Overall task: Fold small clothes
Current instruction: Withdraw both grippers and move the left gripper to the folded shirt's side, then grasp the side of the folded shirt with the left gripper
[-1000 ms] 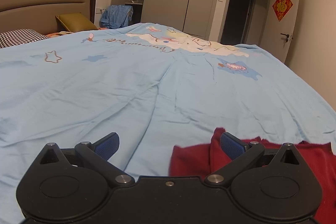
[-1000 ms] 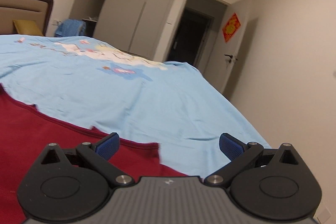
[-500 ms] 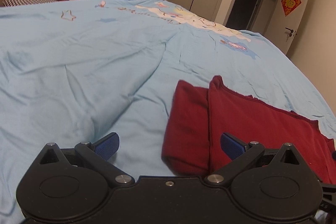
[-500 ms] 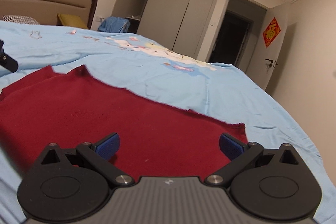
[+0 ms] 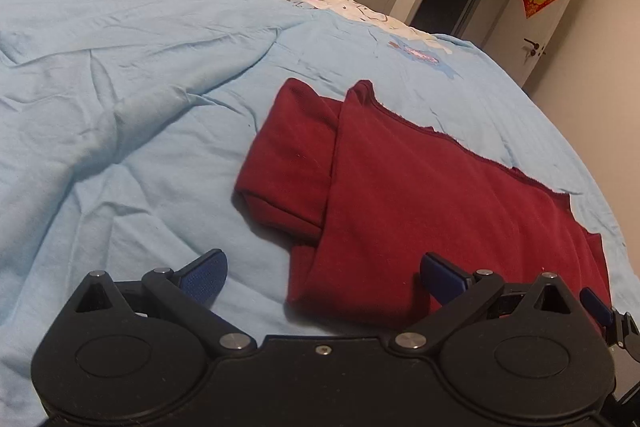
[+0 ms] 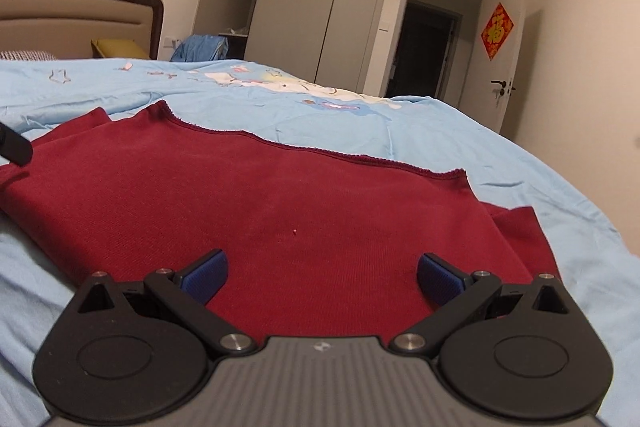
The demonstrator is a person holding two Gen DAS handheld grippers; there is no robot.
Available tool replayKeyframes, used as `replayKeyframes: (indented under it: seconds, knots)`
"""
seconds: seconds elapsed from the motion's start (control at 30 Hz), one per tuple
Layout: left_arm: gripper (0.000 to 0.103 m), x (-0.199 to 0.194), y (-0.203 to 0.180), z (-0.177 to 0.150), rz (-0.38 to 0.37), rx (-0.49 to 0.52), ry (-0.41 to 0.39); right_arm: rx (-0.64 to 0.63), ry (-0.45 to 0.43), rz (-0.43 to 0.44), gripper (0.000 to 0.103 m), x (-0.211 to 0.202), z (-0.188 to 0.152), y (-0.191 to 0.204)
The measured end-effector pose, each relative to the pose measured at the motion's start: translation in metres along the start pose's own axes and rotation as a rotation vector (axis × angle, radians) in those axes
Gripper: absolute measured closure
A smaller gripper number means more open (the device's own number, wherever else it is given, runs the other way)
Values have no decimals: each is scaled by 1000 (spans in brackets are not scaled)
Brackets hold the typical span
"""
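Because the red garment [image 5: 400, 195] lies flat on the light blue bedspread [image 5: 120, 107], with one part already turned under along its edge at ten o'clock of the left wrist view, it looks part-folded and ready for another fold; that is a judgement from how the layers sit. Both tools hang just above the near edge of the cloth, probably so each can take a corner; the left gripper [image 5: 323, 277] has its jaws wide apart and holds nothing, with the garment's near corner between its blue pads at twelve to one o'clock; the right gripper [image 6: 322, 275] is likewise spread and empty, the broad red panel filling its view from nine to three o'clock, its stitched far hem [image 6: 320, 151] running across at twelve. In my judgement the next move calls for a pinch through both layers, or the lower one may slide on the smooth sheet. A headboard [image 6: 80, 11] stands at ten o'clock, a wardrobe [image 6: 312, 7] at twelve.
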State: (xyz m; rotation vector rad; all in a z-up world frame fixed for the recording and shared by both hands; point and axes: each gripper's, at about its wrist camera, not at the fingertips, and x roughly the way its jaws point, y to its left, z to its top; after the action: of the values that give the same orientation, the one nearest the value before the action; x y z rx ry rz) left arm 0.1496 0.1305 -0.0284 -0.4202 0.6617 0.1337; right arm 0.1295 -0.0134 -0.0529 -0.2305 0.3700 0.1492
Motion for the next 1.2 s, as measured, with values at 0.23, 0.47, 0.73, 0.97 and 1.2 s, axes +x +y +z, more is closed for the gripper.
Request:
replayKeyframes:
  seconds: [0.23, 0.47, 0.73, 0.97, 1.2]
  knots:
    - [1, 3, -12, -7, -2, 27, 9, 40, -40, 8, 0, 0, -10, -1]
    - [1, 4, -13, -7, 3, 25, 13, 54, -51, 12, 0, -1, -13, -2]
    - [1, 6, -13, -7, 6, 29, 13, 57, -54, 12, 0, -2, -13, -1]
    - [1, 6, -12, -7, -1, 13, 12, 57, -54, 12, 0, -1, -13, -1]
    - [26, 6, -6, -9, -61, -97, -21, 57, -55, 12, 0, -1, -13, -1]
